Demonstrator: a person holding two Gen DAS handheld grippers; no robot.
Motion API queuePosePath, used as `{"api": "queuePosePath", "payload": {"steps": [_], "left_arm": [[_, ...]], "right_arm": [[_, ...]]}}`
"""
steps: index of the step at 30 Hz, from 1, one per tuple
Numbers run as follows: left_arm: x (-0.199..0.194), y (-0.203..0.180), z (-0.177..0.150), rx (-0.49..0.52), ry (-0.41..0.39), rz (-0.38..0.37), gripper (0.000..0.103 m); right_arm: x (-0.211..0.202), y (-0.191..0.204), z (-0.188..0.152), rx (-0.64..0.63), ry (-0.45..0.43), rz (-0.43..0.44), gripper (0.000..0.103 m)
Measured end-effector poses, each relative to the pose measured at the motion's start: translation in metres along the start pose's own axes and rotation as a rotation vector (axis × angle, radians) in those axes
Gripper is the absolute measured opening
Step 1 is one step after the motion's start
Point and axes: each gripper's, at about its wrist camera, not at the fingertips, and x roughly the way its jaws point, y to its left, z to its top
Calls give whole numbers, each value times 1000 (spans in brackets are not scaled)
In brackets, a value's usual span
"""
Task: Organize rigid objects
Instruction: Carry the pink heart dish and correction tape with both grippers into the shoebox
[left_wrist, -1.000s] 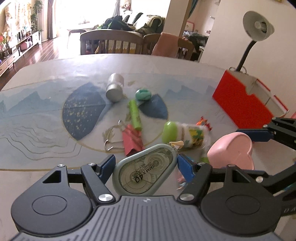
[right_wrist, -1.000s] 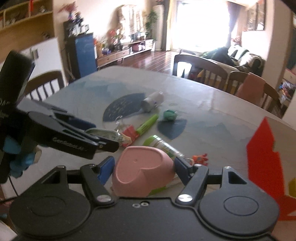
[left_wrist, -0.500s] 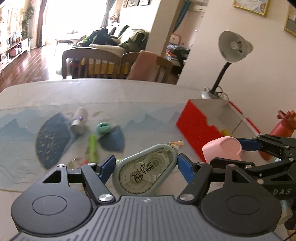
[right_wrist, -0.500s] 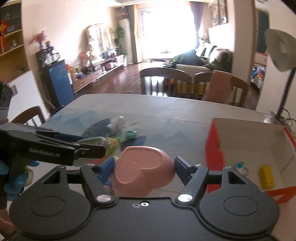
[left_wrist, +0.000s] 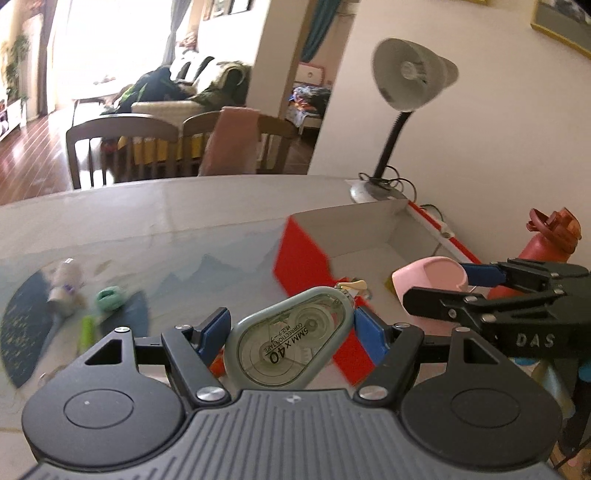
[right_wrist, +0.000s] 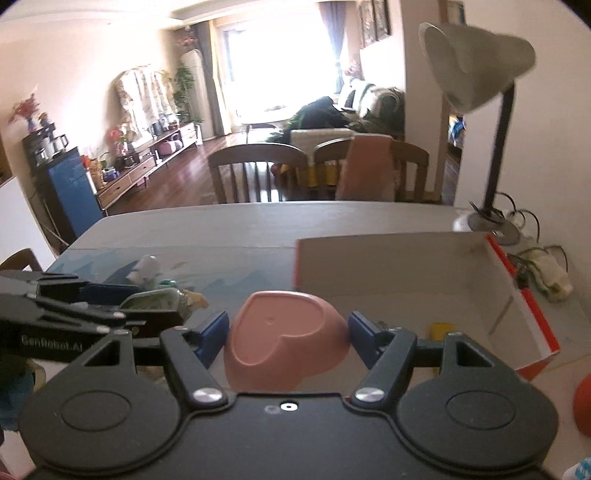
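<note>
The left gripper (left_wrist: 291, 328) pinches a grey-green correction tape dispenser (left_wrist: 290, 341) between its blue pads, held clear of the table (left_wrist: 177, 218) just near of the red box (left_wrist: 301, 254). To its right, the right gripper (right_wrist: 288, 334) clamps an upturned pink heart-shaped bowl (right_wrist: 286, 349) by its sides, above the near left part of the open box, where a yellow block (right_wrist: 439, 329) lies on the pale floor. Far left on the patterned mat (left_wrist: 22, 325), blurred, lie a white bottle (left_wrist: 64, 282), a green roll (left_wrist: 109, 298) and a green marker (left_wrist: 86, 334); a desk lamp (left_wrist: 408, 75) stands beyond the box, and a red water bottle (left_wrist: 546, 240) to the box's right.
</note>
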Motion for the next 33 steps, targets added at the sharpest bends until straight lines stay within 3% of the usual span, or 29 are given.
{"api": "queuePosePath", "payload": {"steps": [20,33], "left_arm": [[115,-111,39,159,145,-23,73],[199,-138,39,215,334,29,73]], "right_arm": [[53,-137,19,147,102,-143,70],[110,-154,12,150,279,-179,70]]}}
